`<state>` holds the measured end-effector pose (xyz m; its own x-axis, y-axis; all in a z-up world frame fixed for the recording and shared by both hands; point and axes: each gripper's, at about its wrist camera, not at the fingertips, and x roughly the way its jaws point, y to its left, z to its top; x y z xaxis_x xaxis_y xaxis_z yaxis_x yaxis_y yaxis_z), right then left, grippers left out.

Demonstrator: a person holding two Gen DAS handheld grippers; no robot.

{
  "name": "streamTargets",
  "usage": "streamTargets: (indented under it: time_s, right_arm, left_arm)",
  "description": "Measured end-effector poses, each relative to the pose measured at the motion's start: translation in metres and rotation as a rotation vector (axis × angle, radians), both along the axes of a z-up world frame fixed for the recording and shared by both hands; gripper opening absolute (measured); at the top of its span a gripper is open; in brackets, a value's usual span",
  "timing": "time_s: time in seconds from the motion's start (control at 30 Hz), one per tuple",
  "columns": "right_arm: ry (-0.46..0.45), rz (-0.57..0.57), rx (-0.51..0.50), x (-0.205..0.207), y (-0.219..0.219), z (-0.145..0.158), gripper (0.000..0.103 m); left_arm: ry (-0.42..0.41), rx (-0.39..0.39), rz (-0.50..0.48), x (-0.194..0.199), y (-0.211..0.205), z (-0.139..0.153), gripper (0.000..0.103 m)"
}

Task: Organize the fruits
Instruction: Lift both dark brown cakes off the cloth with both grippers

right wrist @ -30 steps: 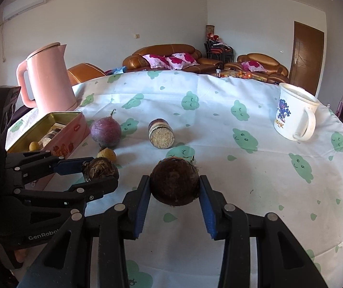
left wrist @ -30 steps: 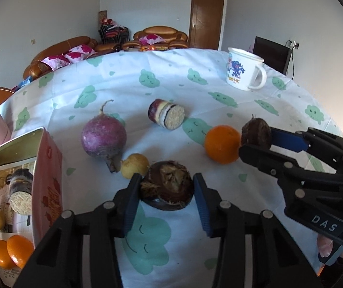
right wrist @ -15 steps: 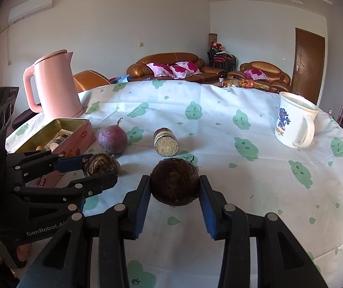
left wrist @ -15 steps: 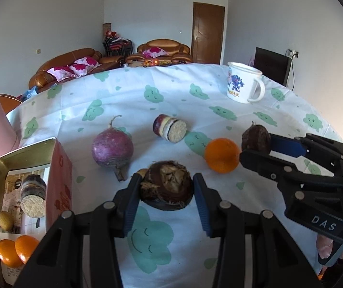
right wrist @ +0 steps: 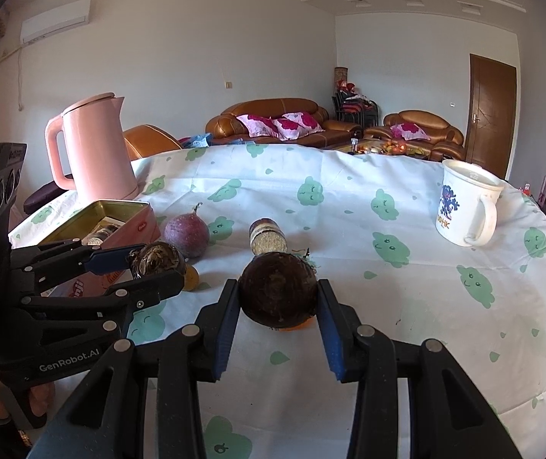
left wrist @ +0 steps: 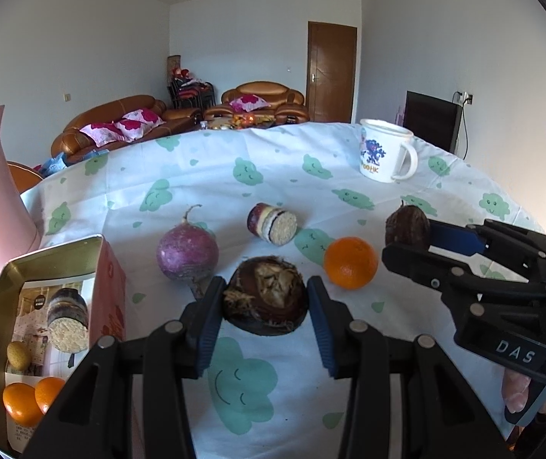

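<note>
My left gripper (left wrist: pixel 265 306) is shut on a brown taro root (left wrist: pixel 267 300) and holds it above the tablecloth. My right gripper (right wrist: pixel 278 306) is shut on a second dark taro root (right wrist: pixel 277 290), also lifted; it shows in the left wrist view (left wrist: pixel 407 225). On the cloth lie an orange (left wrist: pixel 350 263), a purple turnip (left wrist: pixel 187 254) and a cut purple-and-white roll (left wrist: pixel 273 223). An open pink tin box (left wrist: pixel 47 267) at the left holds two oranges (left wrist: pixel 28 401), a small yellow fruit (left wrist: pixel 18 355) and another cut roll (left wrist: pixel 67 319).
A white mug (left wrist: pixel 384 151) stands at the far right of the table. A pink kettle (right wrist: pixel 93 145) stands behind the tin box. A small yellow fruit (right wrist: pixel 190 279) lies by the turnip (right wrist: pixel 187 231). Sofas and a door are beyond the table.
Both grippers have risen and tilted up with their taro roots still held. The table objects have not moved.
</note>
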<state>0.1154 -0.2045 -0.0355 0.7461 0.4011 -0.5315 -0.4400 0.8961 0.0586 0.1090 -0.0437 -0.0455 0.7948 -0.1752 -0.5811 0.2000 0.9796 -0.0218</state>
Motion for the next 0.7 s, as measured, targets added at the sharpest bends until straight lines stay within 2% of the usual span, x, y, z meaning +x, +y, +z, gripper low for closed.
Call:
streamTargets:
  time_s: [0.7]
  right_arm:
    - [-0.060, -0.007, 0.027, -0.010, -0.005, 0.005, 0.042]
  left_arm:
    - [-0.081, 0.002, 0.038, -0.012, 0.004, 0.008, 0.045]
